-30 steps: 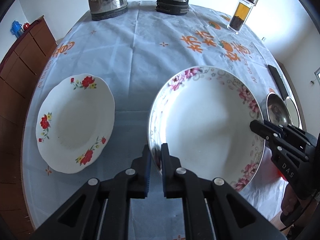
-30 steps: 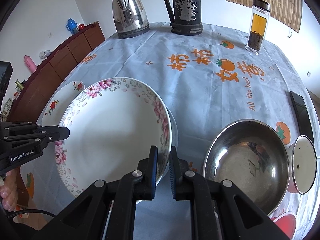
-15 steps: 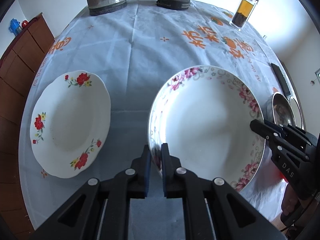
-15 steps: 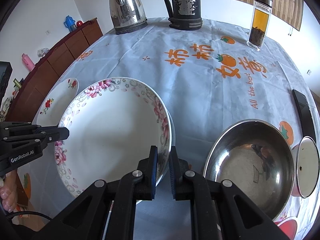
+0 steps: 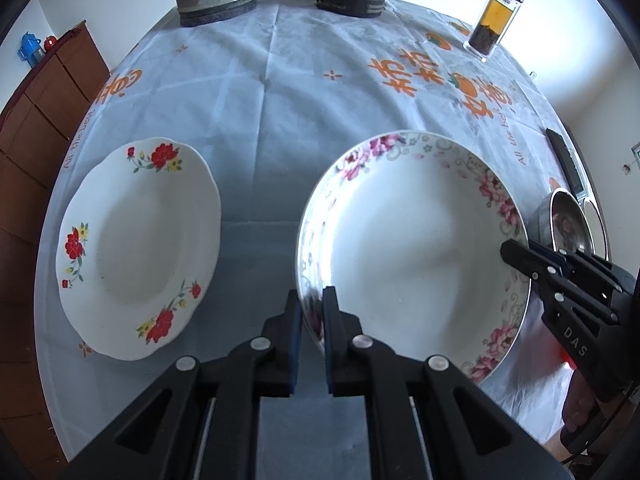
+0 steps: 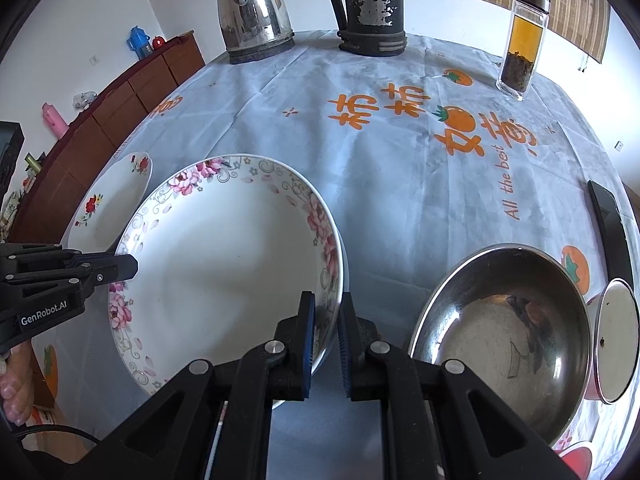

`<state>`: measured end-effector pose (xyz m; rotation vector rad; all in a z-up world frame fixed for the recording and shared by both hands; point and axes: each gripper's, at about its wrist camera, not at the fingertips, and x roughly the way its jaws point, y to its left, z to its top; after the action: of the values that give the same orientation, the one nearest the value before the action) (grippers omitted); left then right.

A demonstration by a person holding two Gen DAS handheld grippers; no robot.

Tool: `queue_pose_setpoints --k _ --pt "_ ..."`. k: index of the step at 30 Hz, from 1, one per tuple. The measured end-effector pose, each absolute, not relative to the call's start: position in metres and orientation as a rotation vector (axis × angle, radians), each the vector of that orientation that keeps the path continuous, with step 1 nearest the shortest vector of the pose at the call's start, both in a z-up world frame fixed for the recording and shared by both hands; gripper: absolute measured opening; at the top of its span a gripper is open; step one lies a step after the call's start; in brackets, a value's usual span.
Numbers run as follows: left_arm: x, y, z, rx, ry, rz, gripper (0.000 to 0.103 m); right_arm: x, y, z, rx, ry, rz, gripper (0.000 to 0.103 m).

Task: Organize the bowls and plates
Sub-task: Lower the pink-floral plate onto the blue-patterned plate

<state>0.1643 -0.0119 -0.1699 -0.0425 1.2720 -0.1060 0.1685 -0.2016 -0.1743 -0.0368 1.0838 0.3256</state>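
Observation:
A large white plate with a pink flower border (image 5: pixel 412 248) (image 6: pixel 232 256) is held above the tablecloth by both grippers. My left gripper (image 5: pixel 311 300) is shut on its left rim, and my right gripper (image 6: pixel 326 304) is shut on its right rim. A smaller white plate with red flowers (image 5: pixel 136 248) (image 6: pixel 108 204) lies on the cloth to the left. On the right sits a steel bowl (image 6: pixel 504 332) (image 5: pixel 568 220).
At the far edge of the table stand a steel kettle (image 6: pixel 252 8), a black jug (image 6: pixel 370 8) and a glass tea jar (image 6: pixel 522 40). A black phone (image 6: pixel 610 224) and a white lid (image 6: pixel 616 344) lie at the right edge. A wooden cabinet (image 6: pixel 100 128) stands left.
The held plate has shifted a little toward the near side of the table with both grippers; the kettle and jug sit higher in the left wrist view. Both grips are unchanged.

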Motion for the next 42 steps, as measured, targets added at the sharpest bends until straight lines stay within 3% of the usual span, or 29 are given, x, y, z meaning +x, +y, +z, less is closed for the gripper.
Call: queue_pose_setpoints --k 42 --pt "0.1668 -0.0133 -0.1737 -0.039 1.246 -0.096 0.007 0.1693 -0.1956 -0.1742 -0.100 1.073 0.321 0.013"
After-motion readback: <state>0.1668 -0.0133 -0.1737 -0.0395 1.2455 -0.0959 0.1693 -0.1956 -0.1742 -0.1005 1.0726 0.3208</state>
